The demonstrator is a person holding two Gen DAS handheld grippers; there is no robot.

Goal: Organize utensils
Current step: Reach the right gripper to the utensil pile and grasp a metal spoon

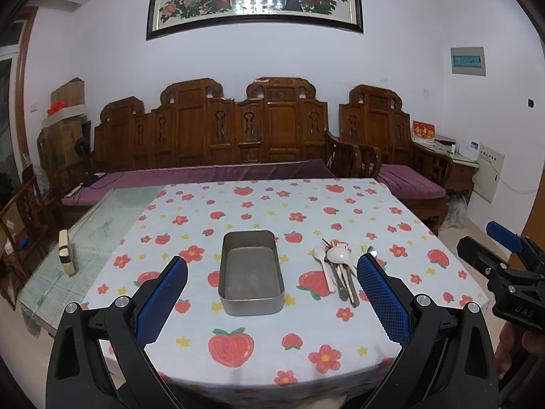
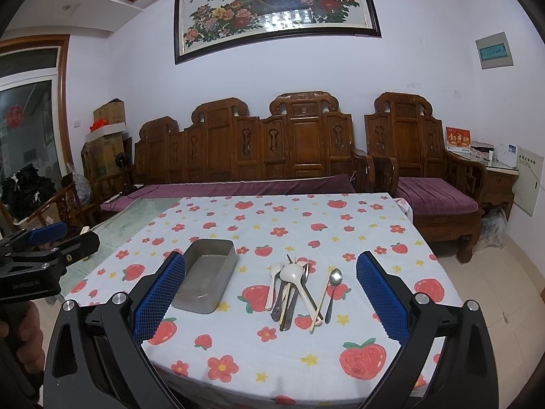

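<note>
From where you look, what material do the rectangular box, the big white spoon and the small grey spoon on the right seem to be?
The rectangular box looks like dull grey metal, matte and scuffed, with thin walls and rounded corners. The big white spoon seems ceramic or plastic: opaque, smooth, faintly glossy; I cannot tell which. The small grey spoon looks like polished steel, since its bowl reflects light.

The left gripper (image 1: 272, 286) is held level above the near edge of the worktop, its blue-padded fingers (image 1: 163, 293) spread wide with nothing between them. The right gripper (image 2: 270, 288) has the same pose, fingers (image 2: 381, 293) wide apart and holding nothing. In the left wrist view the right gripper sits at 3 o'clock; in the right wrist view the left one sits at 9 o'clock, with a hand (image 2: 20, 341) gripping its handle below.
</note>
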